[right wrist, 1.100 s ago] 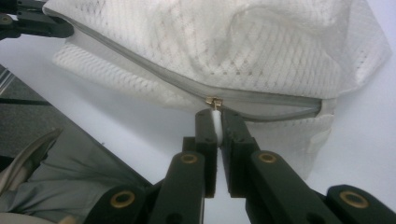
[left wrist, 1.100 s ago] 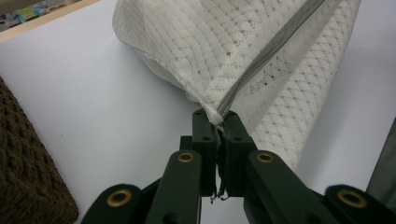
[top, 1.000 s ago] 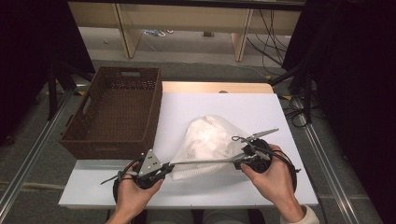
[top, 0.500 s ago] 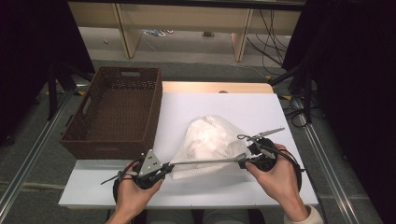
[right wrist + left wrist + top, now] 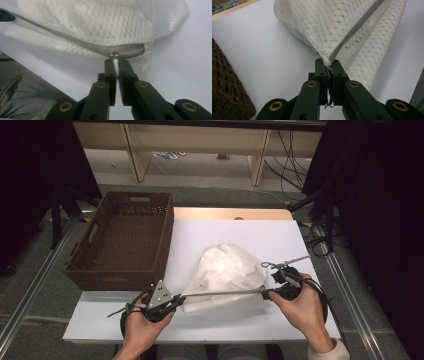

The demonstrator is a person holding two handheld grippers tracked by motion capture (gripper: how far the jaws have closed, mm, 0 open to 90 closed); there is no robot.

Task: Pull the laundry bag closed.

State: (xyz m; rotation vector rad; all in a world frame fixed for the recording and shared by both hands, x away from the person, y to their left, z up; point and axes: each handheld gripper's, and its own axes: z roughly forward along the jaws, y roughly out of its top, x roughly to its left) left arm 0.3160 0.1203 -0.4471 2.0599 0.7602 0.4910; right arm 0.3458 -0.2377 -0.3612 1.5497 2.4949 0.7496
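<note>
- White mesh laundry bag lies on the white table, near the front edge, right of the brown wicker basket and apart from it.
- Long axis follows the grey zipper, which is stretched taut across the near edge of the bag, roughly left-right, with the right end a little farther from the person.
- Bag bulges up behind the zipper line into a rounded hump, peak pointing away from the person.
- Left gripper, jaws pressed together, pinches the corner of the bag at the zipper's end; seen close in the left gripper view, with the mesh fanning out from the jaws.
- Right gripper, jaws closed on the white pull tab of the zipper; the brass slider sits just above the jaw tips in the right gripper view, close to the bag's seam end.
- Look: open-weave netting, off-white, double-layered at the folds, something pale bunched inside; can't tell what.
- Zipper tape is grey and reads as closed along the length that shows.
- Basket is dark woven, rectangular, with handle cutouts, and hangs off the table's left edge.
- Table top is a plain white sheet, with a wood strip at the far edge.
- Room: grey floor, metal rails on both sides, wooden frame legs and loose cables beyond, black drapes on both sides.
</note>
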